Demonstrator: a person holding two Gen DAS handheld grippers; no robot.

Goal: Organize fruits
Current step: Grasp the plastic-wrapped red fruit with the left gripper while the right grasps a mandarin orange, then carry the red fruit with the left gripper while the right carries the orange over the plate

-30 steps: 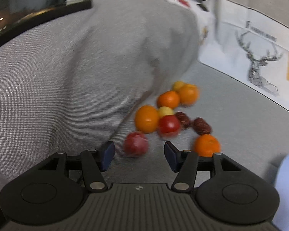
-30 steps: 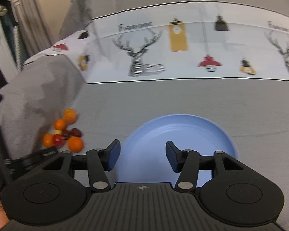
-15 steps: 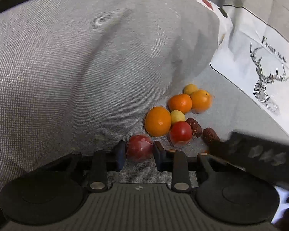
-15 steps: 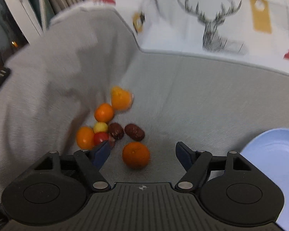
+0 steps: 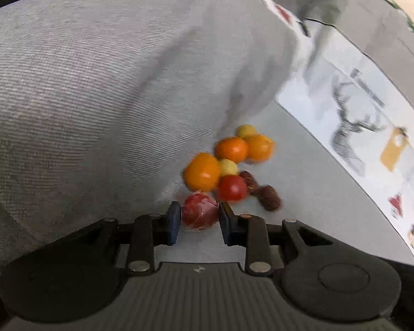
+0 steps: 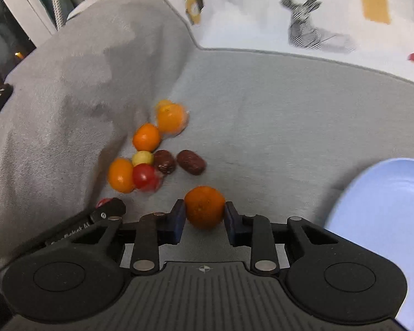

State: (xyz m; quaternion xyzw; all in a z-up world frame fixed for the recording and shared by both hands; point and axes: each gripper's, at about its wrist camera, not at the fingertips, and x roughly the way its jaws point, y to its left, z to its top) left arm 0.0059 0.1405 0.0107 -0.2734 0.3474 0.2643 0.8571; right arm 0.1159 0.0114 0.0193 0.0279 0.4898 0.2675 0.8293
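- I judge the job barely begun — the blue plate [image 6: 383,207] at the right shows nothing on the part I can see, and nearly all the fruit sits in a loose cluster on the grey sofa seat [image 6: 276,127], pressed against the grey cushion [image 6: 69,96].
- My left tool [image 5: 198,222] is narrowed around a red fruit [image 5: 199,211], with both pads touching its sides. The fruit looks gripped, though I cannot tell whether it has left the fabric.
- My right tool [image 6: 204,222] is closed on a small orange [image 6: 204,207], the one nearest the plate; its pads press in from left and right.
- Left in the pile, as the right wrist view shows it: a cherry tomato [image 6: 145,176], an oval orange fruit [image 6: 120,175] touching it, a small yellow fruit [image 6: 142,158], a round orange [image 6: 146,137], a larger blurred orange [image 6: 170,118] with something yellowish behind it, and two dark dates [image 6: 179,162] lying side by side.
- Pose: both tools are low and close to the seat, pointing forward into the heap, the left tool just beside the right — its black finger edges into the right view's lower left.
- Next, I expect, both fruits need carrying over to the plate; the remaining pieces sit touching each other, so a careless return could nudge them rolling.
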